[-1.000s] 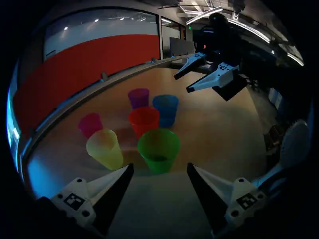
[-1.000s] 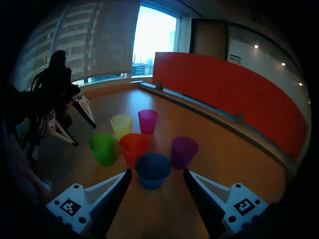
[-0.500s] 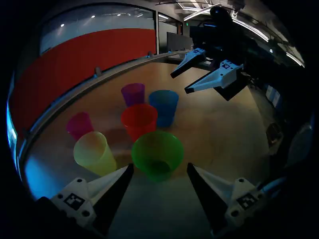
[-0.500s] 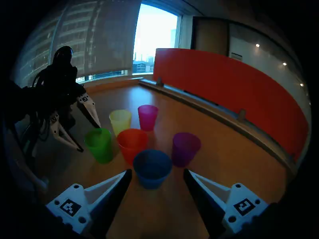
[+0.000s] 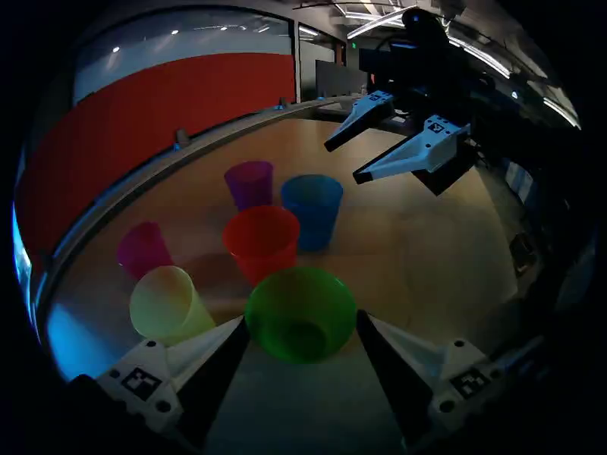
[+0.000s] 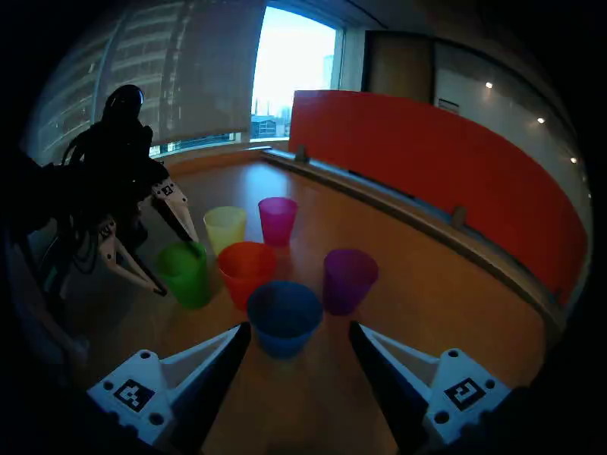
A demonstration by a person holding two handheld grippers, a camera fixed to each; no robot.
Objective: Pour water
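Six plastic cups stand close together on a wooden table (image 5: 425, 243). In the left gripper view the green cup (image 5: 301, 334) sits between the tips of my open left gripper (image 5: 300, 318), with no finger pressing on it. Behind it stand the red cup (image 5: 262, 239), blue cup (image 5: 312, 206), purple cup (image 5: 250, 182), magenta cup (image 5: 142, 246) and yellow cup (image 5: 163, 303). My right gripper (image 5: 342, 164) hangs open above the table beyond the blue cup. In the right gripper view the blue cup (image 6: 285, 315) stands just ahead of my open right gripper (image 6: 298, 327). The left gripper (image 6: 180, 269) straddles the green cup (image 6: 182, 280).
A red partition (image 5: 152, 106) runs along the table's far edge behind a raised rail (image 5: 182, 155). A bright window (image 6: 292, 83) lies beyond the table. A person in dark clothing (image 6: 99, 182) holds the left gripper. Bare tabletop (image 6: 455, 303) stretches right of the purple cup (image 6: 349, 279).
My left gripper has moved forward, so the green cup now lies between its fingertips. The right gripper has stayed nearly still behind the blue cup.
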